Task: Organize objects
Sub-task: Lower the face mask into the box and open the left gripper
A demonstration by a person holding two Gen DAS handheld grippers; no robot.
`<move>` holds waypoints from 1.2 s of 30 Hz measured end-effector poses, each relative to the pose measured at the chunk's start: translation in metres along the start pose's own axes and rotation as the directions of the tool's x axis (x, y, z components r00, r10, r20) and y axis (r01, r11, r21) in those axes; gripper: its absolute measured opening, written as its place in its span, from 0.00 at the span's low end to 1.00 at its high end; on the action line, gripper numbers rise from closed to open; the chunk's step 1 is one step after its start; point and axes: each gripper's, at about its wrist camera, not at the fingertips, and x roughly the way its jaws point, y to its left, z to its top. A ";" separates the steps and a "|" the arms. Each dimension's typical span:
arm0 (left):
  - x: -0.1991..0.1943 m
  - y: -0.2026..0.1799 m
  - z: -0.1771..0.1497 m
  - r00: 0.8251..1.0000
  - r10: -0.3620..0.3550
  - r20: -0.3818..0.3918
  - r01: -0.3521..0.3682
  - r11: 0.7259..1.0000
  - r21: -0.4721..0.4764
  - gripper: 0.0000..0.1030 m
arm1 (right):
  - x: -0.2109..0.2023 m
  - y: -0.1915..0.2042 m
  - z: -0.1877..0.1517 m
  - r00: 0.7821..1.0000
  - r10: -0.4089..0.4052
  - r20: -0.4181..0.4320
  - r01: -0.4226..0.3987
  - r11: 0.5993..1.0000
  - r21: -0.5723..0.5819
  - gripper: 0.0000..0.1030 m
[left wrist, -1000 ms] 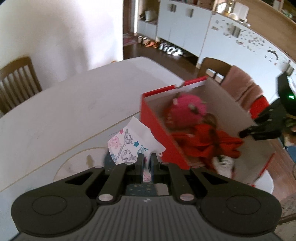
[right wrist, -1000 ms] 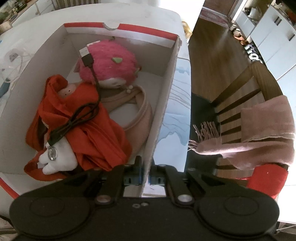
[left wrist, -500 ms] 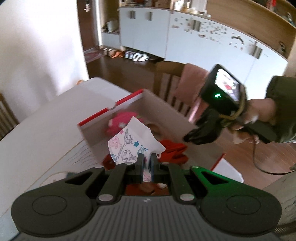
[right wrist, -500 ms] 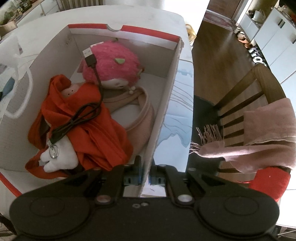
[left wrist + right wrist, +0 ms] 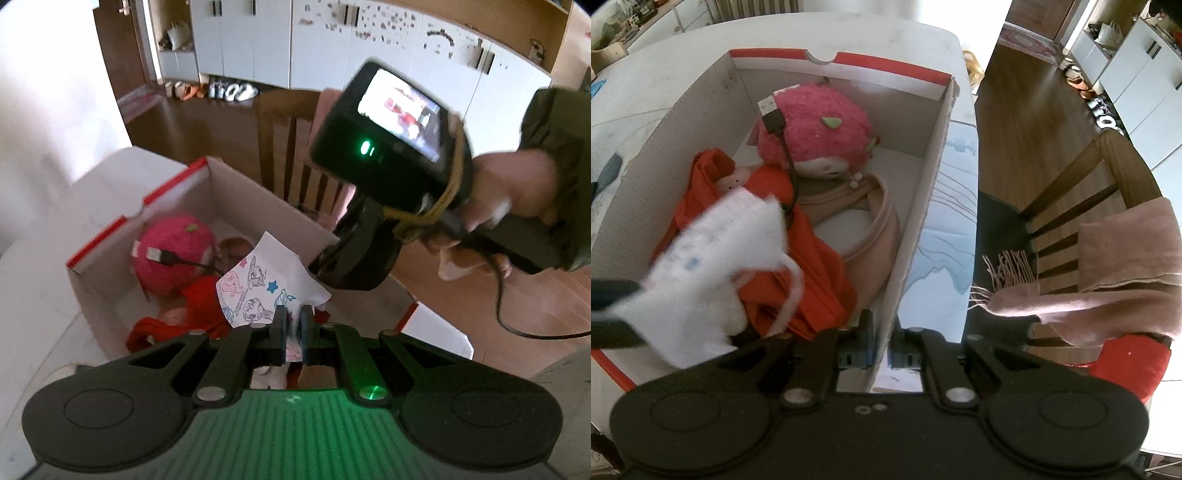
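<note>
Nearest the left wrist lens, the left gripper is clamped on a child's face mask printed with cartoon ponies, held over the red-rimmed cardboard box. At 2 o'clock in that view a hand holds the right gripper, something the right wrist view cannot show. Seen from the right wrist, the right gripper pinches the box's near wall, and the mask is a blurred white patch at 9 o'clock above the orange cloth. Farther in lies a pink plush toy with a USB cable across it. Bare box floor shows at the centre.
</note>
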 end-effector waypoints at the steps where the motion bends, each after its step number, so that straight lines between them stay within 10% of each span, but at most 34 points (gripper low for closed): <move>1: 0.006 0.001 -0.001 1.000 0.002 -0.010 -0.002 1.000 -0.006 0.06 | 0.000 0.000 0.000 1.000 0.000 0.000 0.000 1.000 0.000 0.05; 28: 0.060 0.014 -0.016 0.993 0.017 -0.116 -0.025 0.998 -0.063 0.09 | 0.000 0.002 0.001 1.000 -0.004 0.001 0.004 1.000 -0.003 0.05; 34: 0.045 0.012 -0.016 0.996 0.028 -0.081 -0.036 0.995 -0.089 0.37 | 0.000 0.002 0.001 1.000 -0.004 0.000 0.004 1.000 -0.003 0.05; 36: 0.038 0.011 -0.016 0.998 0.041 -0.055 -0.046 0.995 -0.089 0.67 | -0.001 0.002 0.001 1.000 -0.005 -0.001 0.005 1.000 -0.004 0.06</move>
